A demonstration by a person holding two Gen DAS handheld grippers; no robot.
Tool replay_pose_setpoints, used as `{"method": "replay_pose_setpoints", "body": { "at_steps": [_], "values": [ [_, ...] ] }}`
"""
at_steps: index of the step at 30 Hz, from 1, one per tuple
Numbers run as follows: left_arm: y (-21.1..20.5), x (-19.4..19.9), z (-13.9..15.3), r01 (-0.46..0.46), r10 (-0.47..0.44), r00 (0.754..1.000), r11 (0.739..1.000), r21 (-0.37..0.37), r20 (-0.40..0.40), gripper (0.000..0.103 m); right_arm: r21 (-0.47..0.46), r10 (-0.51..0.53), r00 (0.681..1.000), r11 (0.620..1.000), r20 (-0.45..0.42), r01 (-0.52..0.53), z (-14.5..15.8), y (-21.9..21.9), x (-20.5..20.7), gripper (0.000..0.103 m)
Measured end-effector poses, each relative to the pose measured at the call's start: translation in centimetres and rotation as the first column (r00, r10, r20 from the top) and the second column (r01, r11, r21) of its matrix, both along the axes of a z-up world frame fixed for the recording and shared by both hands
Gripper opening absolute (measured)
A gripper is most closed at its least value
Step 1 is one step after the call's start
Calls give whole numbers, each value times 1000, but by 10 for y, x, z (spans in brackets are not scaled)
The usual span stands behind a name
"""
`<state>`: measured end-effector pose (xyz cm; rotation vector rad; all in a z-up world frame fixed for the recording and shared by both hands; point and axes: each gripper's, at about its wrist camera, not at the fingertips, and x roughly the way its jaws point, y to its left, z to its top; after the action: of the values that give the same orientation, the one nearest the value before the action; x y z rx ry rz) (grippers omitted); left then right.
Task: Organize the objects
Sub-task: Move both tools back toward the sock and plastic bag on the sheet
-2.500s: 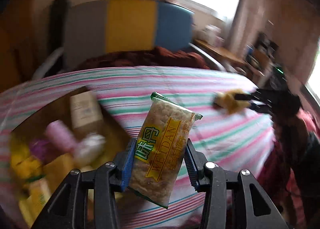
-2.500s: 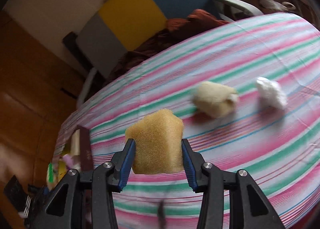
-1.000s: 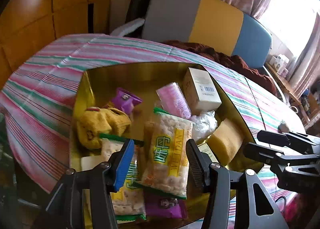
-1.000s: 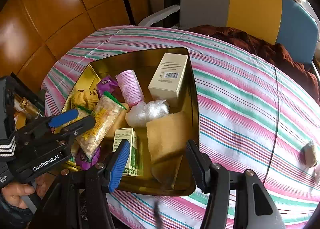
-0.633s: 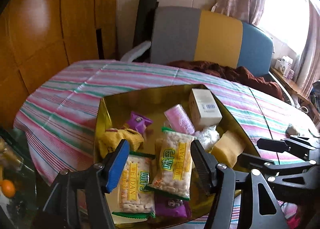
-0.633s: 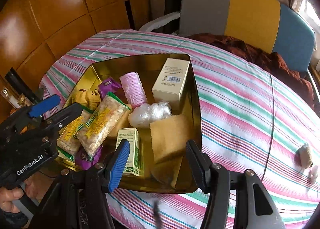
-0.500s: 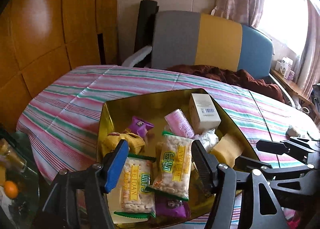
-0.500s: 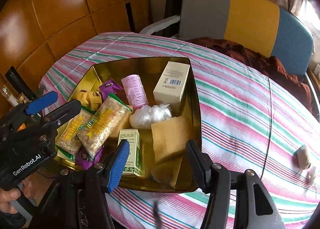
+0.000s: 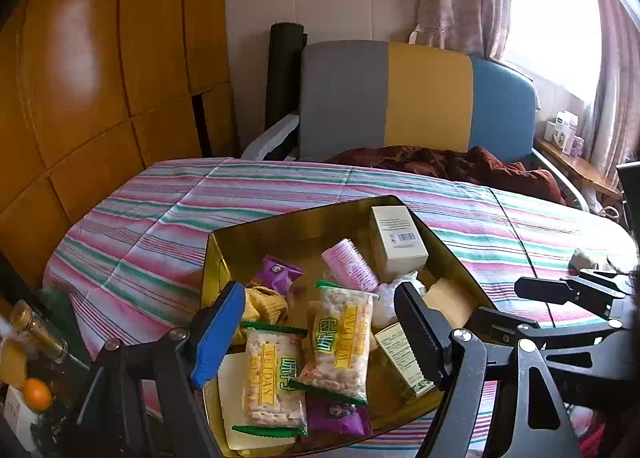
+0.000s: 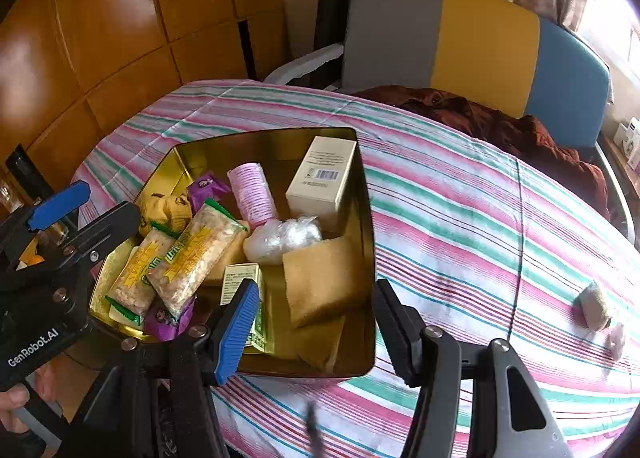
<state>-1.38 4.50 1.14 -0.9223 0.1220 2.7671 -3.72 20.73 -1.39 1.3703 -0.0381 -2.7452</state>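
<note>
A gold tray (image 9: 304, 214) (image 10: 248, 150) on the striped tablecloth holds several items. A rice cracker packet (image 9: 340, 338) (image 10: 196, 254) lies in it across a second packet (image 9: 272, 378). My left gripper (image 9: 318, 290) (image 10: 108, 200) hovers above the tray's near left; its jaws are opening, clear of the packet below. A yellow sponge (image 10: 320, 282) (image 9: 444, 298) leans against the tray's right wall. My right gripper (image 10: 316, 286) (image 9: 496, 300) stands open just above it, holding nothing.
The tray also holds a cream box (image 10: 324, 178), a pink roller (image 10: 252, 190), a plastic wad (image 10: 284, 238) and a small green box (image 10: 240, 278). A beige lump (image 10: 594, 306) lies on the cloth far right. A three-coloured chair (image 9: 416, 94) stands behind.
The left gripper let go of the cracker packet into the tray, spread its jaws and rose back. The right gripper released the sponge into the tray and has hardly moved since.
</note>
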Motion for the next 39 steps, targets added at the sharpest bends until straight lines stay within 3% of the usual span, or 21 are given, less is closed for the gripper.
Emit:
{"method": "replay_pose_setpoints", "body": {
  "at_steps": [12,21,30,39],
  "values": [
    [27,8,12,83,-84,996,996,-27,-25,78,0,-100,995,995,-3,100,4,42,5,60],
    [64,10,18,181,-182,983,982,-55,-30,78,-36,-260,966,965,14,260,6,116,13,60],
    [108,12,15,288,-290,957,954,-87,-9,78,-60,-441,897,895,20,441,10,203,38,60],
    [158,15,12,395,-397,918,913,-104,7,84,-85,-598,801,797,21,597,12,285,67,60]
  ]
}}
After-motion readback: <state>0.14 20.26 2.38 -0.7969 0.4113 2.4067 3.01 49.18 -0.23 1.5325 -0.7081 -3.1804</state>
